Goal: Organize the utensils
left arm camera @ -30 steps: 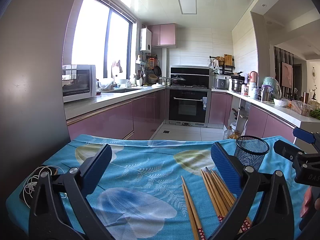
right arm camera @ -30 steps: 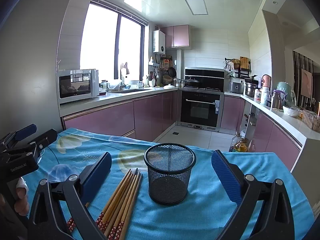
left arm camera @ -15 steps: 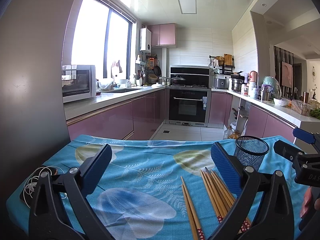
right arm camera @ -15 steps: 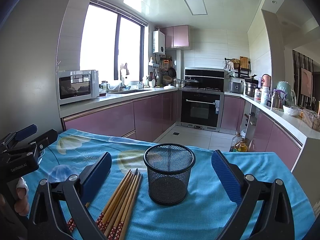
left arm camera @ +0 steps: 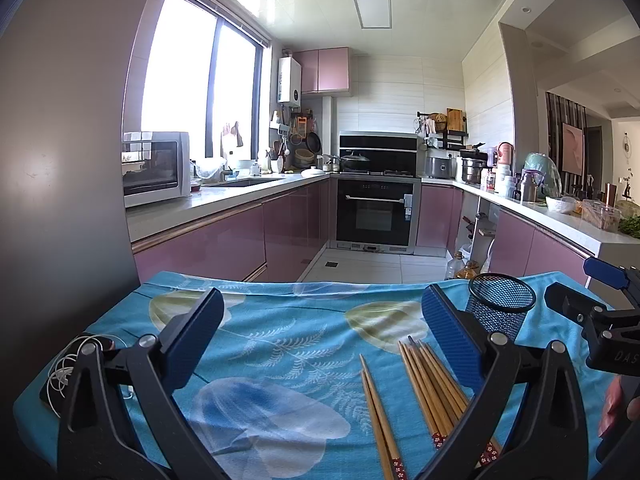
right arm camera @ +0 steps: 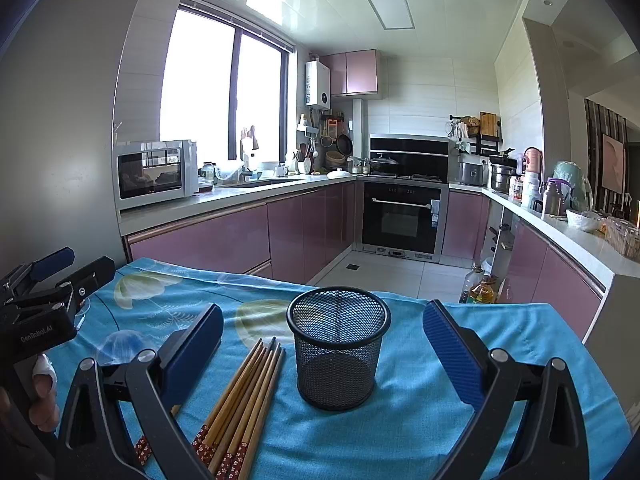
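Nothing has shifted since a second ago: both of your tools hang in the same spots above the worktop [left arm camera: 280, 344] with its blue leaf-print cloth. Your left tool [left arm camera: 320, 340] is spread wide and holds nothing, and your right tool [right arm camera: 322, 350] is just as wide and empty, its two blue pads [right arm camera: 450, 354] standing on either side of the one black mesh cup [right arm camera: 338, 346]. That cup stands upright on the cloth with nothing in it. Just left of it lies a tight bundle of chopsticks [right arm camera: 244, 396]; you can count about six, though they overlap and the exact number is hard to tell. In the left view two more chopsticks [left arm camera: 378, 412] lie as a separate pair, near the bundle but apart from it. One coil of white cable [left arm camera: 66, 368] sits at the worktop's left edge.
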### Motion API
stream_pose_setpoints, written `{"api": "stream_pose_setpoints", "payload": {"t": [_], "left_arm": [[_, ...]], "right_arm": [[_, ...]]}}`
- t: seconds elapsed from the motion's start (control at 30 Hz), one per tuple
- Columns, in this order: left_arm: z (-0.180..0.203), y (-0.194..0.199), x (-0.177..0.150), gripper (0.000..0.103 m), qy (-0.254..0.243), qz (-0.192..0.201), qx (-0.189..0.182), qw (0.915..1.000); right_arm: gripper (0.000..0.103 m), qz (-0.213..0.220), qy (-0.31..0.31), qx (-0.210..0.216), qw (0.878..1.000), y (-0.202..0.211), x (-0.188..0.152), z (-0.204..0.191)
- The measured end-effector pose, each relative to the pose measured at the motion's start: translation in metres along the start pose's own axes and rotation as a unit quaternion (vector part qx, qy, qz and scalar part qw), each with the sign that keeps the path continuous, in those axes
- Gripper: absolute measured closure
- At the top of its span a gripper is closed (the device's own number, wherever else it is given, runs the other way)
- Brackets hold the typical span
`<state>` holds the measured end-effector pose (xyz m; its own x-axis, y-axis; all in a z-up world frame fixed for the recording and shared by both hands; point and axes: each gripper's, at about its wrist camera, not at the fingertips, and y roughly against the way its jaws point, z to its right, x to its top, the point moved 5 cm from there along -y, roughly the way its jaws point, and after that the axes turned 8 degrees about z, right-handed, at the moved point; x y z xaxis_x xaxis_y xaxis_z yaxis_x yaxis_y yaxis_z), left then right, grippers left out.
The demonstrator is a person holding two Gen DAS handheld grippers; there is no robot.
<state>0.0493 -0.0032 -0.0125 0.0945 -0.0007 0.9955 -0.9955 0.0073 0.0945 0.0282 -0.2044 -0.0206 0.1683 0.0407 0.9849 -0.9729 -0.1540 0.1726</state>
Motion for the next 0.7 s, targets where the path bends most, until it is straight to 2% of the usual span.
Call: {"api": "stream_pose_setpoints", "payload": {"t": [0.7], "left_arm": [[0.0009,-0.0029,0.0033,0.005,0.0,-0.002,0.001,1.0]], "right_arm": [[0.006,-0.003,-0.002,0.001,1.0,-0.0024,-0.0013,-0.0016]]}}
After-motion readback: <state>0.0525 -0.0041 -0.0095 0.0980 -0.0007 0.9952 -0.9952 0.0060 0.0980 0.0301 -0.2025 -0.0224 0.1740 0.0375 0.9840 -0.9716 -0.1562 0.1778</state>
